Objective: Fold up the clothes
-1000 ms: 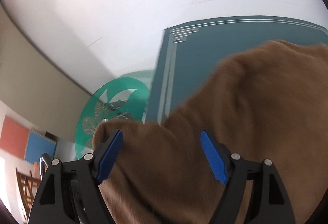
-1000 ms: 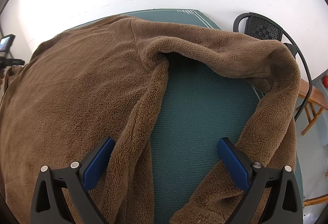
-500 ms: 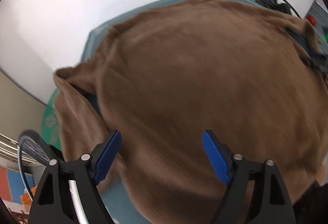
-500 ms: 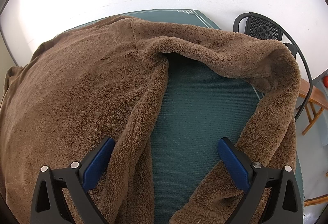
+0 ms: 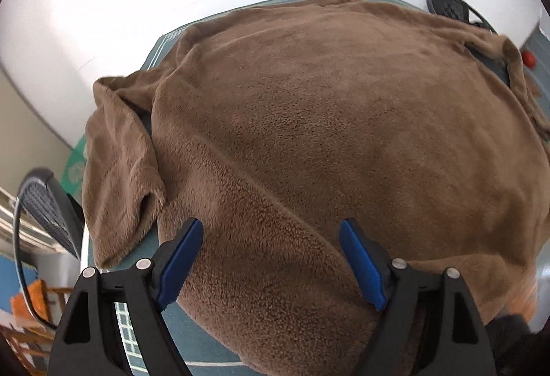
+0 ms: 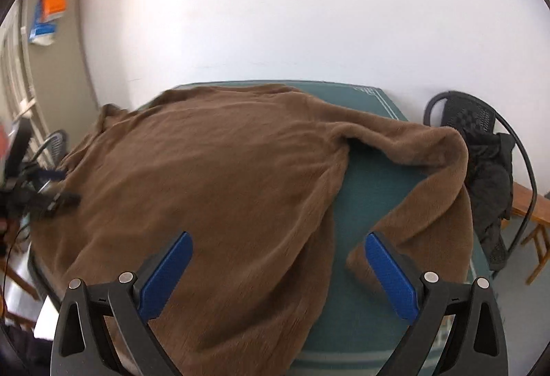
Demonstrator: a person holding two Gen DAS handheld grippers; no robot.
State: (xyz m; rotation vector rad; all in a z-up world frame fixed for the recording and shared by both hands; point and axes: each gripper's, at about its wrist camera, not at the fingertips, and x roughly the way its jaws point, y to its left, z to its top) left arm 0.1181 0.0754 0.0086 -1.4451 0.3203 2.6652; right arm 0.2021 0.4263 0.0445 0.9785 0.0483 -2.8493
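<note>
Brown fleece garment (image 5: 326, 142) spread over green table (image 6: 378, 190), one sleeve (image 6: 422, 183) bent at 2 o'clock, left gripper (image 5: 271, 259) released above it, right gripper (image 6: 278, 273) released too, nothing grasped.

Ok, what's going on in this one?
A person with a handheld gripper in each hand is folding a brown fleece garment spread across a green table. Neither gripper holds it right now: the left gripper and right gripper both hover over the fabric with fingers apart. One sleeve lies bent across the table on the right; no fold looks made yet.
</note>
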